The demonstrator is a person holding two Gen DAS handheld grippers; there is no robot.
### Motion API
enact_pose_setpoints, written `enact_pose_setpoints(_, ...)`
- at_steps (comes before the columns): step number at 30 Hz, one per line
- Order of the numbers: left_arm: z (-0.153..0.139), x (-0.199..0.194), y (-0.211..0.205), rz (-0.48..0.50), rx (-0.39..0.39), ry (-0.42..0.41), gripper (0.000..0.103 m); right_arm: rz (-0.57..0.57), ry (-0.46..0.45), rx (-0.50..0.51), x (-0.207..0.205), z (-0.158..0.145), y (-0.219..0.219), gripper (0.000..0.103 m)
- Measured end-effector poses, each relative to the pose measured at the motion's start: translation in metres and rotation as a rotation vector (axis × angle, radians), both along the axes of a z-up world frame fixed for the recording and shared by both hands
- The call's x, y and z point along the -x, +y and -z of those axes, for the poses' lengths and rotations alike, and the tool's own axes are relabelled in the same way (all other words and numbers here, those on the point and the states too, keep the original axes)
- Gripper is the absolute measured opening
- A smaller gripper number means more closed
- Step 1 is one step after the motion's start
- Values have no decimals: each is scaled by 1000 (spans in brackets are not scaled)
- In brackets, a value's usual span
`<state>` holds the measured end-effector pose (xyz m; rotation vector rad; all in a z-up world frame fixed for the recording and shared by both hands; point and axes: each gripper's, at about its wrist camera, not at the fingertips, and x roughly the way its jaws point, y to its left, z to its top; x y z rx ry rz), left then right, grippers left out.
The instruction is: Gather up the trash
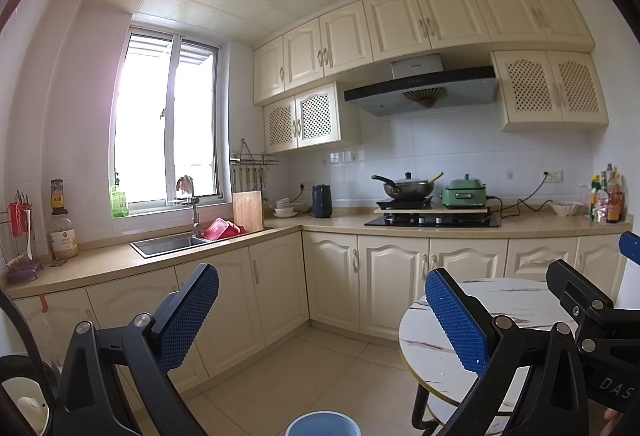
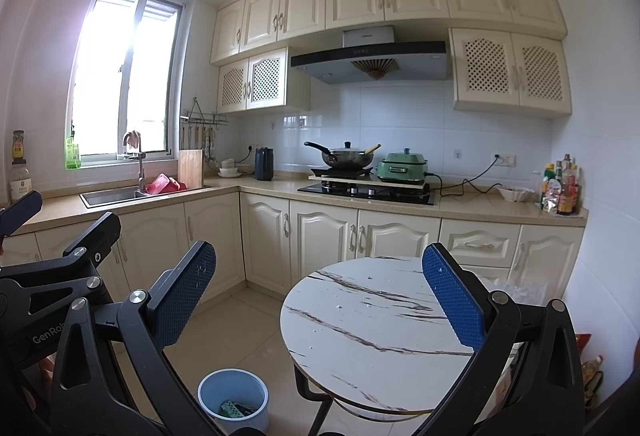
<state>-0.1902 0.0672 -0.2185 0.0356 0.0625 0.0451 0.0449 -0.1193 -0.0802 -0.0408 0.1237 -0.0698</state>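
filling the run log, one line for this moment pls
left gripper open, empty | right gripper open, empty | round table only crumbs | blue bin on floor, holds trash

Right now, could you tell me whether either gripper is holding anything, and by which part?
Nothing is held. The left gripper and the right gripper are both open, with only empty space between their blue pads.

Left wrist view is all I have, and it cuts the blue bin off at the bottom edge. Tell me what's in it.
Observer: The right wrist view shows the bin whole: there are scraps at its bottom, one of them green.
Operator: Check the round table.
Observer: No big pieces on the table, only tiny white crumbs scattered over the marble top.
Operator: Report the right hand-held gripper.
Observer: The right hand-held gripper is open and empty, above the table's near edge.
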Motion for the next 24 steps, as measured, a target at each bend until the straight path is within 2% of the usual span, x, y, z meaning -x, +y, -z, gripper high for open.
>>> enact_pose_setpoints(24, -1, -2, 5, 3, -1, 0, 102, -4, 3, -4, -1, 1, -3, 103)
